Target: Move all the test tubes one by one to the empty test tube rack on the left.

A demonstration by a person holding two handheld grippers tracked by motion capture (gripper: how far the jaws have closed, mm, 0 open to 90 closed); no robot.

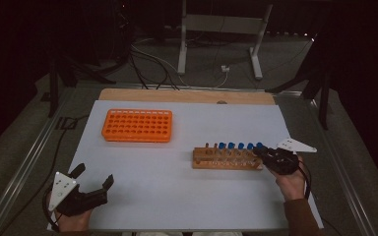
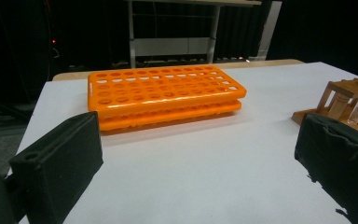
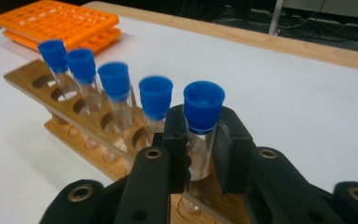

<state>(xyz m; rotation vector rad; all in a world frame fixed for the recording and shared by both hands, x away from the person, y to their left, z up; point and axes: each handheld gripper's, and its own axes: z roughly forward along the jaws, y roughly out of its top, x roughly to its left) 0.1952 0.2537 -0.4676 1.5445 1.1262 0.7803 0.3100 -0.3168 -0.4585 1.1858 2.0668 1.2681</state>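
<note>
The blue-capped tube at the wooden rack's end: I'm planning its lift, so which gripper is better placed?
Right. The right gripper already has its jaws around the end tube; the left gripper waits open at the table's near-left corner.

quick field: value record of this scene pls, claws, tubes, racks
right claw: closed on the end tube, just under its blue cap
left claw: open, holding nothing, at the near left of the table
wooden rack: five blue-capped tubes, all in their holes
orange rack: far left, no tubes in it
</note>
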